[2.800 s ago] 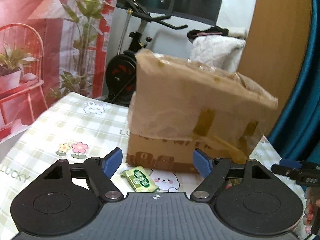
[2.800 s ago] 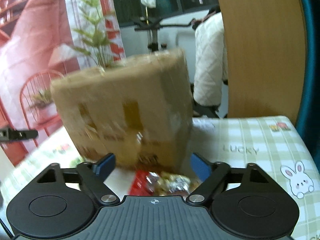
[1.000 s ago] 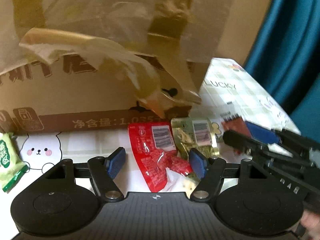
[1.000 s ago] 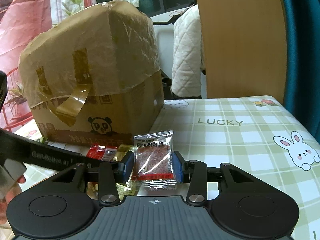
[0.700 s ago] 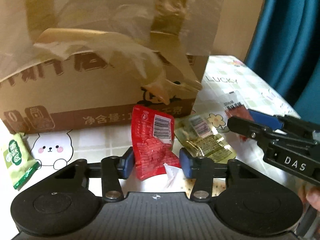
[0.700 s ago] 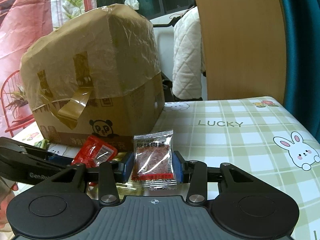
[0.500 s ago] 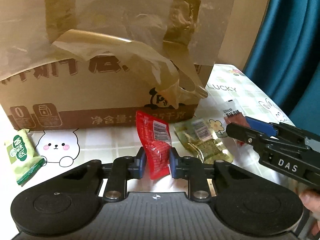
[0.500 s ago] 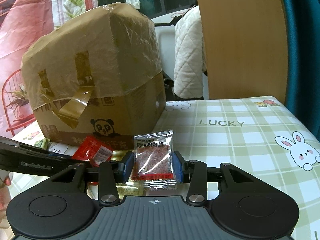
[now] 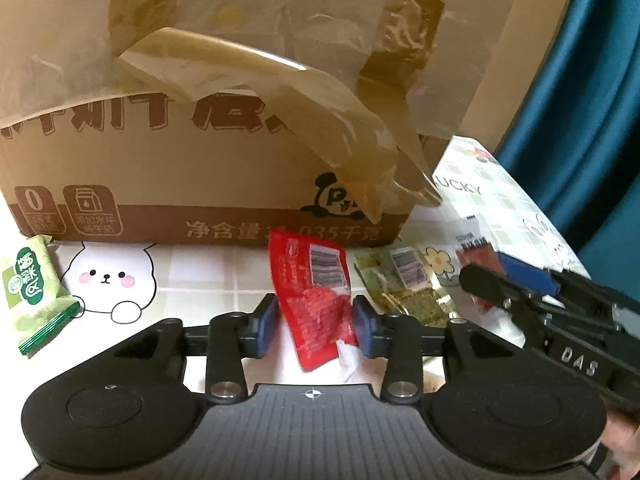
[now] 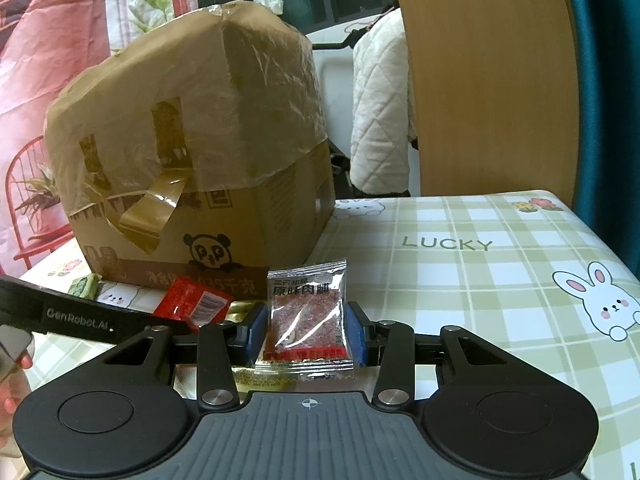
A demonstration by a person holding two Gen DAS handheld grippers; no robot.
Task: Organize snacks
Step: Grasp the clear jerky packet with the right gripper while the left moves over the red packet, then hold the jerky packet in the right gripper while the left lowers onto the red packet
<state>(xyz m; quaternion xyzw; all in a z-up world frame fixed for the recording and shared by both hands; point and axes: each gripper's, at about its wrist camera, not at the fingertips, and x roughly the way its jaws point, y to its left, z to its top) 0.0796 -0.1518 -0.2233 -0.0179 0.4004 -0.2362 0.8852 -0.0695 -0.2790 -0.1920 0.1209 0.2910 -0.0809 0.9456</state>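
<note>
We see a crinkled red foil snack packet [image 9: 316, 300] with a white barcode label, upright between the left gripper's [image 9: 315, 325] blue pads. A clear jerky packet [image 10: 307, 318] with dark Chinese lettering stands pinched in the right gripper [image 10: 307, 334]. Just right of the left gripper lies a flat gold packet [image 9: 404, 280]; far left, a pale green packet [image 9: 34, 292].

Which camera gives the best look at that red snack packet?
The left wrist view: the red packet sits whole between the left gripper pads. The right wrist view shows only its upper part behind that gripper's arm.
</note>
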